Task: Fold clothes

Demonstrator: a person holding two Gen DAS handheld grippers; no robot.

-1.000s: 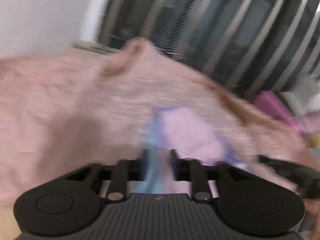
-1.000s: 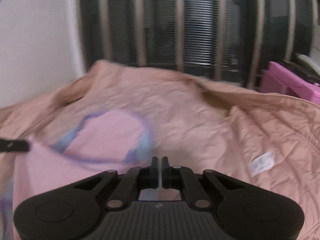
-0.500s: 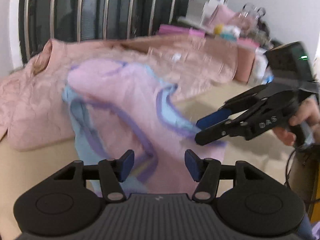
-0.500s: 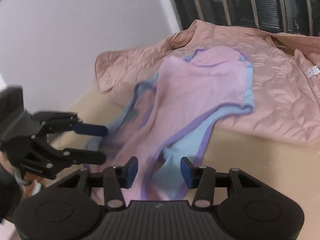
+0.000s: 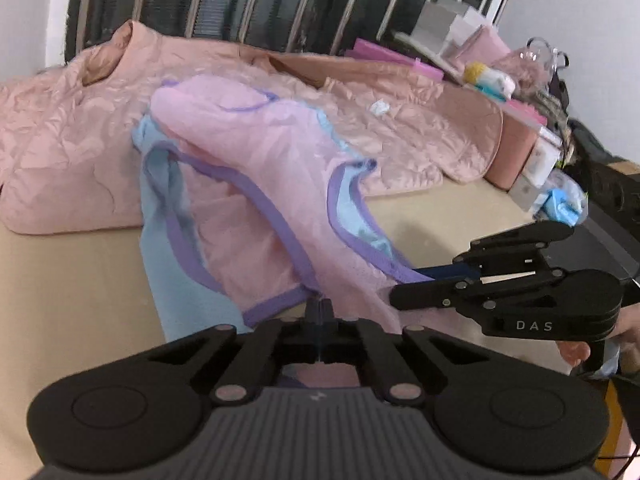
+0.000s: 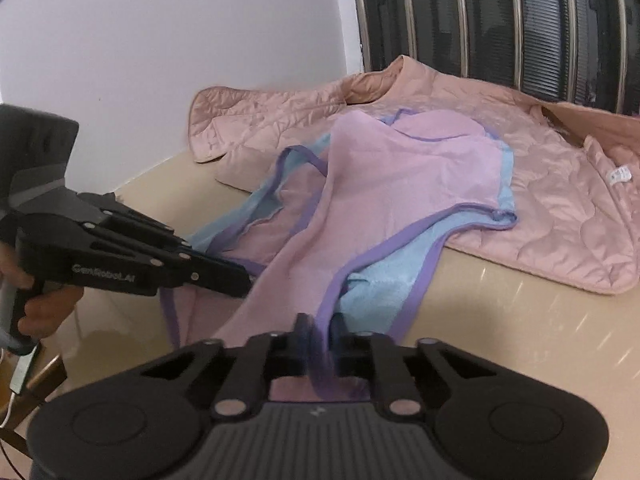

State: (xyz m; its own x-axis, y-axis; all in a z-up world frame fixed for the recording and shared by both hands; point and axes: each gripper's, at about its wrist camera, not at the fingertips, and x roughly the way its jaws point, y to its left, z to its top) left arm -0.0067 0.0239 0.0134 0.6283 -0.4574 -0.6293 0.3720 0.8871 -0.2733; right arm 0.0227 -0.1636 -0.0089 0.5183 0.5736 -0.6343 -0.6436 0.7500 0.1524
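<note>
A pink and light blue vest with purple trim (image 5: 256, 168) lies stretched from the beige table onto a quilted pink jacket (image 5: 60, 120). My left gripper (image 5: 320, 308) is shut on the vest's near purple hem. My right gripper (image 6: 320, 328) is shut on the vest's purple-edged hem on its side. In the left wrist view the right gripper (image 5: 404, 296) comes in from the right, its fingers on the vest edge. In the right wrist view the left gripper (image 6: 244, 276) comes in from the left at the vest (image 6: 400, 184), which drapes over the jacket (image 6: 560, 208).
The beige table (image 5: 72, 288) carries both garments. Dark window bars (image 5: 240, 0) run along the back. A white wall (image 6: 160, 40) stands at the left. Pink boxes, a yellow toy and bags (image 5: 492, 76) crowd the far right end.
Both grippers were open over the vest half a second ago; now both are shut on its near hem. One second ago both views were blurred close to the fabric.
</note>
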